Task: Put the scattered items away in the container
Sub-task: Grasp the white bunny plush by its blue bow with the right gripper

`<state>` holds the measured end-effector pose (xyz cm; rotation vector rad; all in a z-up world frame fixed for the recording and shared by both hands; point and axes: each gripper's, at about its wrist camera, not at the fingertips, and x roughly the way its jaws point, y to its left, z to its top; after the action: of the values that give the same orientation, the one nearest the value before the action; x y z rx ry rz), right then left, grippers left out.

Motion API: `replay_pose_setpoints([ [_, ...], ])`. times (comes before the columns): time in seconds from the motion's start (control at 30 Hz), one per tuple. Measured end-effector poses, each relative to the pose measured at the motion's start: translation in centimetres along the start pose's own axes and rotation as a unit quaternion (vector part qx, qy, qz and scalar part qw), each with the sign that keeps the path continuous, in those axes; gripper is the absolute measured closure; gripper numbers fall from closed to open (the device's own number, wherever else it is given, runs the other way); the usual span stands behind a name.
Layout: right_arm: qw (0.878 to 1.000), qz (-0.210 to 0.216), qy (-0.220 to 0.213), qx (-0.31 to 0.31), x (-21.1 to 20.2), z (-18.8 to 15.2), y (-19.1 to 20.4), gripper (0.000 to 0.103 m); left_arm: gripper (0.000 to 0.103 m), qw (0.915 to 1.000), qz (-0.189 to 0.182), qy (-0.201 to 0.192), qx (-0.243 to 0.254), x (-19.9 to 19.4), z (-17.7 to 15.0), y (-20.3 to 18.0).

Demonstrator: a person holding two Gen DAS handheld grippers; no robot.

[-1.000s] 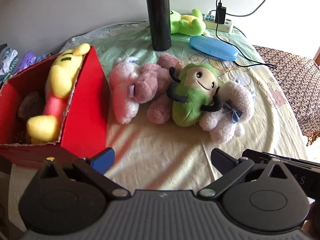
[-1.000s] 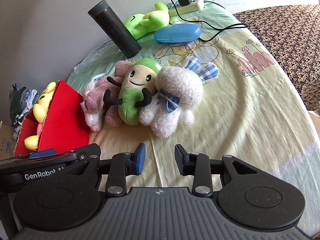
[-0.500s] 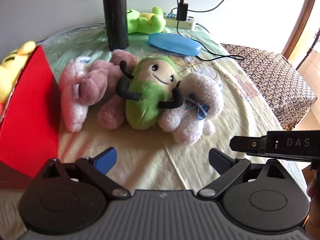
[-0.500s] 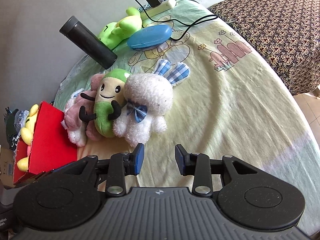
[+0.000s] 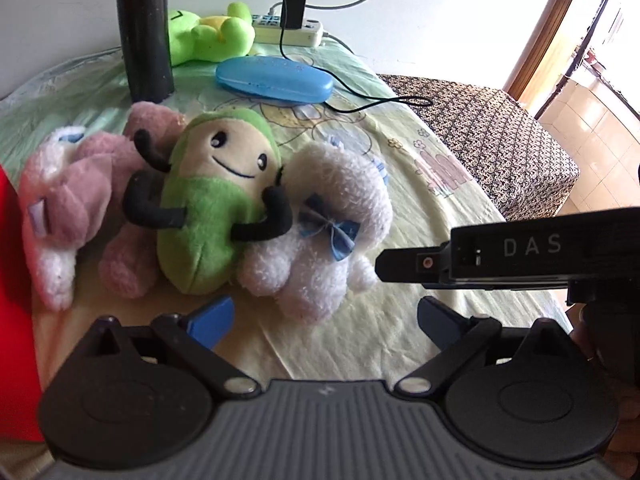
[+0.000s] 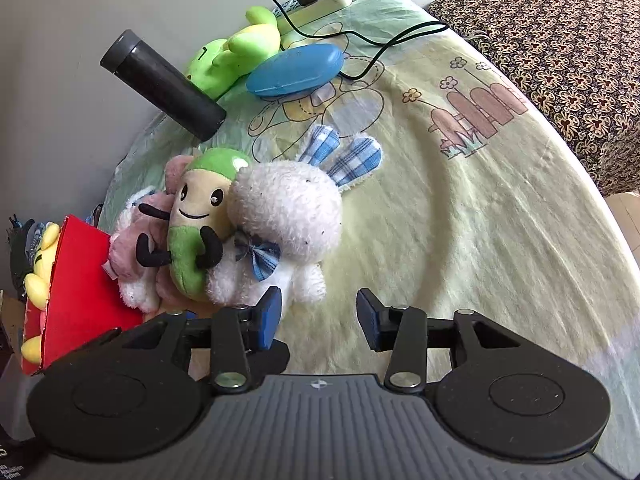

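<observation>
Two grippers, both empty: our left gripper [image 5: 324,316] is spread wide, our right gripper [image 6: 318,314] is opening. Just ahead, white bunny [image 6: 286,216] touches green plush [image 6: 196,224], beside the red box [image 6: 78,276] at the bedsheet's [image 6: 460,220] left edge. We judge approach; next, straddle the bunny.

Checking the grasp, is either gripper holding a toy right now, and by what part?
Nothing is held. The left gripper is open and empty; the right gripper is opening, also empty.

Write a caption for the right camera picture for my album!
Open right tool nears a fluffy white bunny plush cuddling a smiling green plush beside the red cardboard box.
</observation>
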<state>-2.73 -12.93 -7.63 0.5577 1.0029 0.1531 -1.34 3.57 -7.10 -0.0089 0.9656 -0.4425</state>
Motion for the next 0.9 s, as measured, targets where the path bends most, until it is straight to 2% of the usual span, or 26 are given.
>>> replay_pose_setpoints([
  [0.07,1.0,0.004,-0.001,-0.006,0.3,0.6,0.2,0.057,0.005,1.0,-0.006,0.003,-0.007,0.4,0.3,0.4],
  [0.17,1.0,0.014,0.013,-0.017,1.3,1.3,0.4,0.049,0.005,0.9998,-0.011,0.007,-0.014,1.0,0.9,0.9],
  [0.4,0.999,0.028,0.029,-0.035,3.3,2.4,1.0,0.049,0.007,0.9994,-0.026,0.019,-0.011,2.3,1.6,1.1],
  [0.6,0.998,0.044,0.046,-0.027,4.8,2.8,0.4,0.045,0.01,0.9989,-0.035,0.028,-0.015,2.9,1.6,1.3],
  [0.7,0.997,0.061,0.053,-0.017,4.6,2.9,0.0,0.055,0.01,0.9986,-0.043,0.027,-0.009,2.6,1.8,0.6],
  [0.9,0.997,0.054,0.046,-0.041,2.7,3.1,-0.5,0.07,0.009,0.9961,-0.072,0.04,0.032,2.7,1.1,-2.7],
])
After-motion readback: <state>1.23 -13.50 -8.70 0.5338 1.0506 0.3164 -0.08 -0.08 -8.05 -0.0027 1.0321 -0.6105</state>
